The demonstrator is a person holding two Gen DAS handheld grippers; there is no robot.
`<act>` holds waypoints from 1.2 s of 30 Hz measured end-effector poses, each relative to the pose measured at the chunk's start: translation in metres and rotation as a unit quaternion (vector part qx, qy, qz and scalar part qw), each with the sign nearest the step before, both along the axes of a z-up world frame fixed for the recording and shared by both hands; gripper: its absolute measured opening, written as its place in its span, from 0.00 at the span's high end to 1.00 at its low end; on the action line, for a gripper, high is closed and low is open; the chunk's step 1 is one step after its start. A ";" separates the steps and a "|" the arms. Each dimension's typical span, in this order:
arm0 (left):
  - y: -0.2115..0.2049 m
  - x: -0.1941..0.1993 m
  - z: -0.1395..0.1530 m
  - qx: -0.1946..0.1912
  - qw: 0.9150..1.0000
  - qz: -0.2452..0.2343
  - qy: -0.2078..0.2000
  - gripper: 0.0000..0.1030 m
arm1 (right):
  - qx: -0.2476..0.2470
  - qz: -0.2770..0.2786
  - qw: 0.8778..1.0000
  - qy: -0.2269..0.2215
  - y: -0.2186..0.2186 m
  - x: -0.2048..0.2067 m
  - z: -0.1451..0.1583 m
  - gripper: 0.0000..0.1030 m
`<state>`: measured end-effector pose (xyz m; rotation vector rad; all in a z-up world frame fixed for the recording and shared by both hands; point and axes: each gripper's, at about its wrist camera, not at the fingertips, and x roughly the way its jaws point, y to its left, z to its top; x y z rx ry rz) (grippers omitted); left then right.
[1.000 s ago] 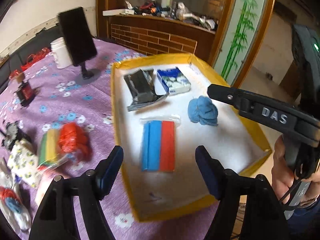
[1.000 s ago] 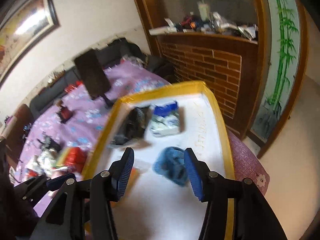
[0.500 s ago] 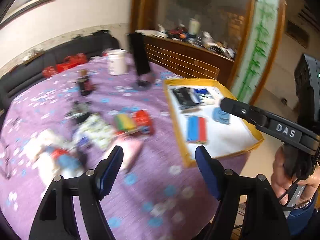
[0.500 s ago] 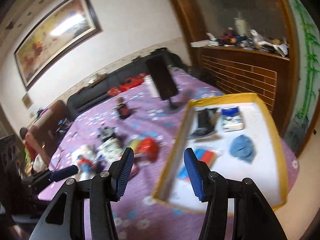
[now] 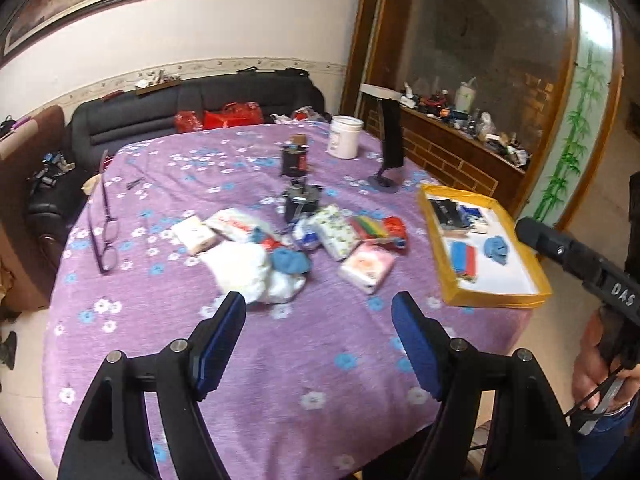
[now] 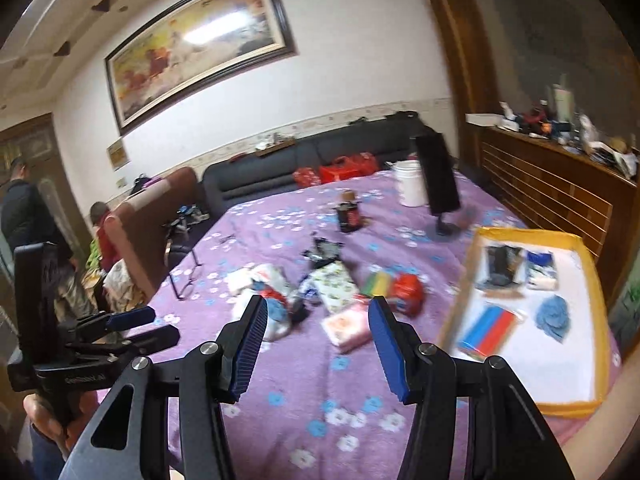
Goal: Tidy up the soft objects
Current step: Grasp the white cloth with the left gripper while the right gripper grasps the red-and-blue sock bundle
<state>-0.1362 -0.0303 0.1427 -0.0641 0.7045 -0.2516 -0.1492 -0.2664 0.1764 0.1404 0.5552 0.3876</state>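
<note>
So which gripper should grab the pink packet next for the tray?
Probably right. The pink packet lies just ahead between the open right gripper and the yellow-rimmed tray; the open left gripper faces the white bag pile.

I stood at the near edge of the table [image 5: 280, 380], my left gripper [image 5: 318, 344] and right gripper [image 6: 318, 346] both over bare cloth with nothing between their fingers. The tray [image 5: 434, 236] sat at the table's right edge, and in it lay a flat pack [image 5: 464, 258], a bunched cloth [image 5: 496, 249] to its right, and behind them two packets I could not make out well. Left of the tray, near the table's middle, lay a heap of soft packets [image 5: 332, 236] and cloths [image 5: 244, 268]. Behind the heap stood a can [image 5: 294, 158], a tub [image 5: 345, 136] and a stand [image 5: 390, 152]. Spectacles [image 5: 105, 236] lay at the far left. A sofa [image 5: 192, 116] ran behind the table.
</note>
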 end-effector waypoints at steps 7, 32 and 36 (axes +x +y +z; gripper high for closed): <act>0.048 0.034 -0.028 -0.015 0.998 0.043 0.047 0.27 | -0.006 0.033 0.999 0.038 0.032 0.036 -0.023 0.45; 0.058 0.167 -0.111 -0.060 0.984 0.071 0.153 0.92 | 0.013 0.143 0.979 0.143 0.088 0.167 -0.103 0.44; 0.083 0.160 -0.099 -0.109 0.984 0.072 0.119 0.92 | -0.016 0.170 0.975 0.144 0.118 0.179 -0.112 0.44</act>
